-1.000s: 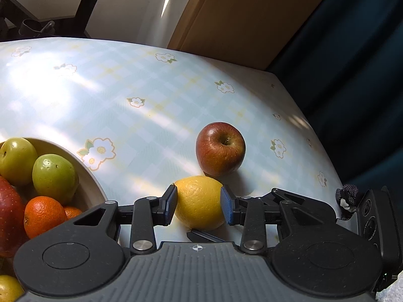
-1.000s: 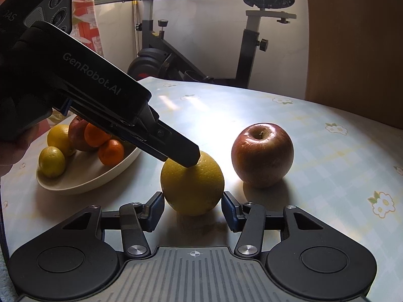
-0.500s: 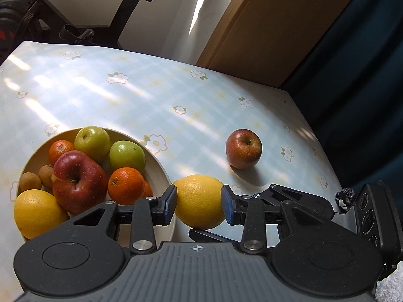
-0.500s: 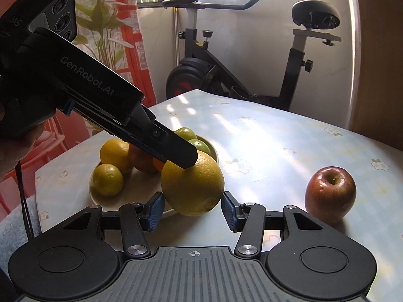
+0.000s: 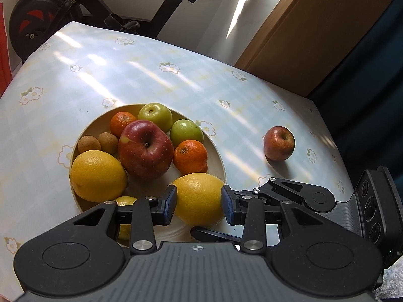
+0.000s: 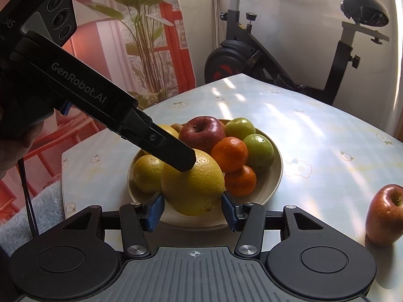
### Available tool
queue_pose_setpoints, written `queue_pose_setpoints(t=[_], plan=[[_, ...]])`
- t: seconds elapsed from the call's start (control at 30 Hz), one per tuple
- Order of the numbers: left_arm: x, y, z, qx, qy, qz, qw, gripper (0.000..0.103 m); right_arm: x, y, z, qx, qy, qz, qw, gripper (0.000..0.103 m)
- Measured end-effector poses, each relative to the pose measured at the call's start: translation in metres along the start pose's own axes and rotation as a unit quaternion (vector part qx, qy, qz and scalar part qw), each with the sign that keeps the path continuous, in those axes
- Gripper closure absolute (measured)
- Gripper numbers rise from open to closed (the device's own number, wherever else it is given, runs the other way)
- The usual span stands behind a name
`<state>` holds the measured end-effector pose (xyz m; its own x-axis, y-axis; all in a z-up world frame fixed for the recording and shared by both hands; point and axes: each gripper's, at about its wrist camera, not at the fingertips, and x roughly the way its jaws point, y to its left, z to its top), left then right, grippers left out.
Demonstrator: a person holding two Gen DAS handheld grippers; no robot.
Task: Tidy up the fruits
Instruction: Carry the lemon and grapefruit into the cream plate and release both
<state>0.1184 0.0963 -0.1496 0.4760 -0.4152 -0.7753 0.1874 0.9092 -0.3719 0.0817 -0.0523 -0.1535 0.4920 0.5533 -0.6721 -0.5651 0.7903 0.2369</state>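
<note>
A large yellow citrus fruit (image 5: 199, 198) (image 6: 194, 186) hangs over the near edge of a cream bowl (image 5: 218, 148) (image 6: 277, 173). My left gripper (image 5: 199, 201) is shut on it from both sides. My right gripper (image 6: 192, 210) is shut on the same fruit, crosswise to the left one. One left finger (image 6: 176, 154) lies over the fruit's top. The bowl holds a red apple (image 5: 145, 148), green apples, mandarins, yellow citrus and small brown fruits. A second red apple (image 5: 279, 143) (image 6: 384, 216) stands alone on the table, right of the bowl.
The table (image 5: 126, 75) wears a pale blue checked cloth with flowers. An exercise bike (image 6: 254, 55) stands beyond its far edge, a plant (image 6: 141, 25) and red curtain to the left. A wooden panel (image 5: 302, 37) and a dark curtain lie to the right.
Both grippers have carried the yellow fruit away from the loose red apple, leftward and slightly up, to the bowl's near edge. The whole bowl has come into view.
</note>
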Motion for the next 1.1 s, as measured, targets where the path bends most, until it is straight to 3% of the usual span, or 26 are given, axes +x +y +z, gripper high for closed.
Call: queue_pose_setpoints(t=[0.23,0.5,0.83,1.1], plan=[[0.000,0.016,-0.002,-0.012,-0.001,0.025,0.9996,0.063,0.021,0.005,0.007,-0.009,0.017,0.011,1.000,0.057],[0.005,0.018,-0.006,-0.003,0.010,0.029,0.9995,0.063,0.030,0.003,0.006,-0.014,0.036,0.009,0.999,0.057],[0.007,0.021,-0.009,-0.004,0.006,0.026,0.9996,0.063,0.029,0.003,0.004,-0.014,0.032,0.008,0.999,0.056],[0.008,0.019,-0.006,-0.016,0.011,0.031,0.9993,0.062,0.001,-0.007,-0.003,-0.018,0.006,-0.007,1.000,0.055]])
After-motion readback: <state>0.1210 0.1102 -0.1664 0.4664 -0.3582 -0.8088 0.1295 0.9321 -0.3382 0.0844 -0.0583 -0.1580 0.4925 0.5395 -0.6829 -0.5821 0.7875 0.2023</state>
